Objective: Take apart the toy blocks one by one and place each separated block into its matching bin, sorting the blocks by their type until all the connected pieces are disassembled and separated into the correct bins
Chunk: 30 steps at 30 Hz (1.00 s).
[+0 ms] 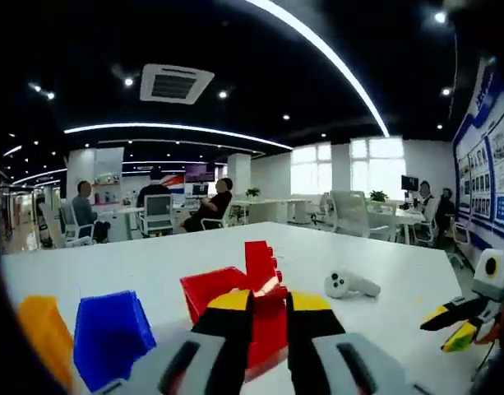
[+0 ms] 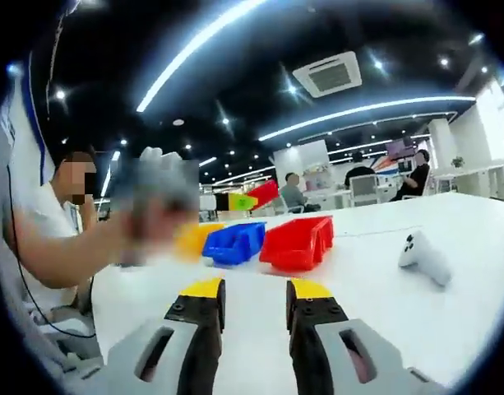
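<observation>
Item: white-topped bench (image 1: 153, 263) in an open office, carrying three plastic sorting bins in a row: a red open-fronted bin (image 1: 209, 290), a blue bin (image 1: 110, 333) beside it and a yellow-orange bin (image 1: 44, 333) at the far end; the same row appears in the right gripper view as red (image 2: 297, 241), blue (image 2: 233, 243) and yellow (image 2: 192, 237). Item: red studded toy block (image 1: 264, 296), standing upright and pinched between the yellow-tipped black jaws of the left gripper (image 1: 269, 306), held just in front of and partly over the red bin. Item: right gripper (image 2: 254, 298), jaws spread with bare bench between them, carrying nothing; in the left gripper view it comes in from the right edge (image 1: 453, 325), where something yellow-green sits at its tips, too small to identify. Item: white handheld controller (image 1: 350, 285) lying on the bench, well apart from the bins, also seen at (image 2: 424, 257). Item: a blurred grey gripper body (image 2: 157, 197) raised in a person's hand, with a small red and green piece (image 2: 250, 197) showing beyond it. Step in hand, by judgement: a separated red block is being carried to its matching bin. Next move calls for: bringing the block over the red bin's opening, clear of its front lip, then parting the left jaws so it drops inside rather than onto the bench; the free right gripper stands ready to fetch further joined pieces.
</observation>
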### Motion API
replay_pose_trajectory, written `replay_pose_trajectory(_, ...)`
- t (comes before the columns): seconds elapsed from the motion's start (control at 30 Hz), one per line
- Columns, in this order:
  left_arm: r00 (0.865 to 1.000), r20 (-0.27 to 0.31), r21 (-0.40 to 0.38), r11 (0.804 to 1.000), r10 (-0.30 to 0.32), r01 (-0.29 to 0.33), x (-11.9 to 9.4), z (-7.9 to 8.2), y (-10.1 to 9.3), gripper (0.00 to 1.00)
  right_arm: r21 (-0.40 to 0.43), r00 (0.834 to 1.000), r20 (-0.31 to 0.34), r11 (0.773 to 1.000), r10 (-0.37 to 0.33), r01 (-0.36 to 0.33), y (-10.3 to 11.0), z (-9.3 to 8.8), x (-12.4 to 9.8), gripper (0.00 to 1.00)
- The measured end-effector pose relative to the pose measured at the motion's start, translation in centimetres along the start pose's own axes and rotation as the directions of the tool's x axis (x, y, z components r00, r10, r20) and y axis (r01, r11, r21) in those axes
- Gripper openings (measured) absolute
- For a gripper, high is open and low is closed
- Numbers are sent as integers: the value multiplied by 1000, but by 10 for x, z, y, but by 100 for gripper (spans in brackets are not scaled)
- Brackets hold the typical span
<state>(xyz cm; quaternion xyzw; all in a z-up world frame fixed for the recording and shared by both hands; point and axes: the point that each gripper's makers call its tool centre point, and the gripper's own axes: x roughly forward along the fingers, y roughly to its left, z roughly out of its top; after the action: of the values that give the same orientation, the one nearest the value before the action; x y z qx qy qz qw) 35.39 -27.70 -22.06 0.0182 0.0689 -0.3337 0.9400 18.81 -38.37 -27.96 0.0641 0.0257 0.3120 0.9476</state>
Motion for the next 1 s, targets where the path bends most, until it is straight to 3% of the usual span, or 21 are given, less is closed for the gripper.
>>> replay_pose_trajectory(0.1, 1000, 18, 13, 1000, 16, -16, 19, 12, 11, 18, -21, 1000, 11, 1000, -7, 7, -3, 10, -8, 29)
replay_pose_trajectory(0.17, 994, 55, 51, 994, 93, -95, 30, 15, 28, 21, -29, 1000, 19, 999, -23, 24, -9, 14, -12, 29)
replay_pose_trajectory(0.2, 994, 28, 33, 994, 103, -104, 36, 9, 33, 31, -30, 999, 22, 999, -28, 29, -14, 15, -13, 29)
replay_pose_trajectory(0.27, 990, 21, 52, 989, 138, -139, 40, 4, 41, 61, -23, 999, 21, 999, -37, 37, -18, 15, -14, 29)
replay_pose_trajectory(0.3, 991, 20, 53, 989, 135, -136, 44, 2, 43, 64, -23, 999, 23, 999, -38, 39, -18, 15, -15, 29)
replay_pose_trajectory(0.4, 994, -36, -1, 994, 105, -106, 35, -10, 32, 57, -25, 999, 30, 999, -35, 36, -15, 16, -17, 29)
replay_pose_trajectory(0.5, 994, -44, 19, 995, 100, -100, 26, -9, 25, 57, -27, 999, 24, 999, -26, 27, -13, 15, -18, 29)
replay_pose_trajectory(0.63, 995, 14, 41, 994, 101, -102, 3, 6, 27, 54, -30, 1000, 21, 999, -21, 21, -12, 14, -12, 30)
replay_pose_trajectory(0.83, 989, 89, 27, 992, 120, -123, -37, 24, 43, 50, -59, 999, 49, 998, -8, 11, -2, 30, -6, 38)
replay_pose_trajectory(1.0, 974, 178, 57, 986, 143, -155, -86, 45, 56, 46, -109, 998, 66, 994, -1, 8, 2, 41, 5, 38)
